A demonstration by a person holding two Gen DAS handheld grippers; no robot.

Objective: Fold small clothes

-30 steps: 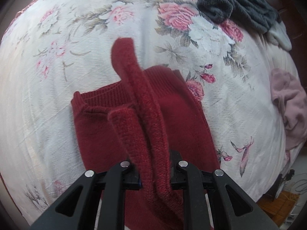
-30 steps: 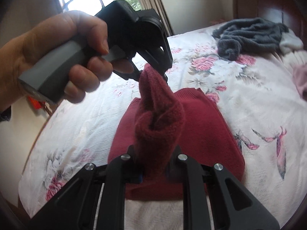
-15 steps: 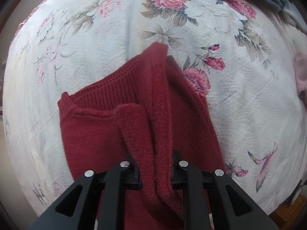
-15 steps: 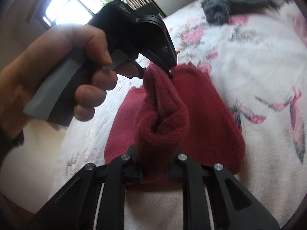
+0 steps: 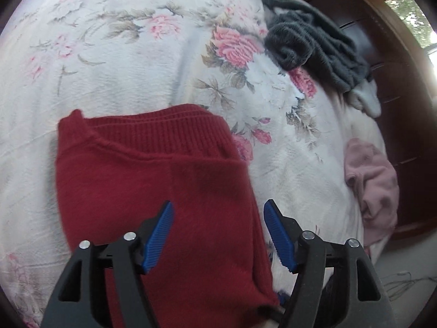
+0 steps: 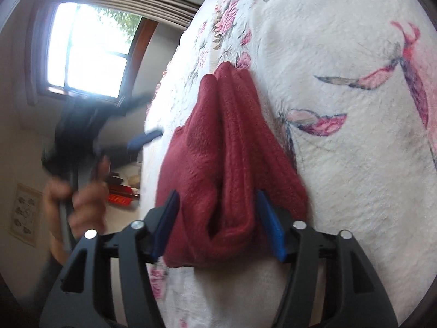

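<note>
Your left gripper [image 5: 218, 213] is spread wide, nothing in it, above the red sweater [image 5: 153, 191], which lies folded flat on the floral bedspread [image 5: 123, 54]. Your right gripper [image 6: 217, 202] is parted too, a bunched fold of the sweater [image 6: 226, 150] between the blue pads [image 6: 269, 225], no firm squeeze visible. A grey garment [image 5: 308, 41] and a pink garment [image 5: 374, 180] lie well apart, to the right.

Left wrist view looks down close over the red sweater [image 5: 153, 191]; right wrist view, tilted, shares it.
</note>
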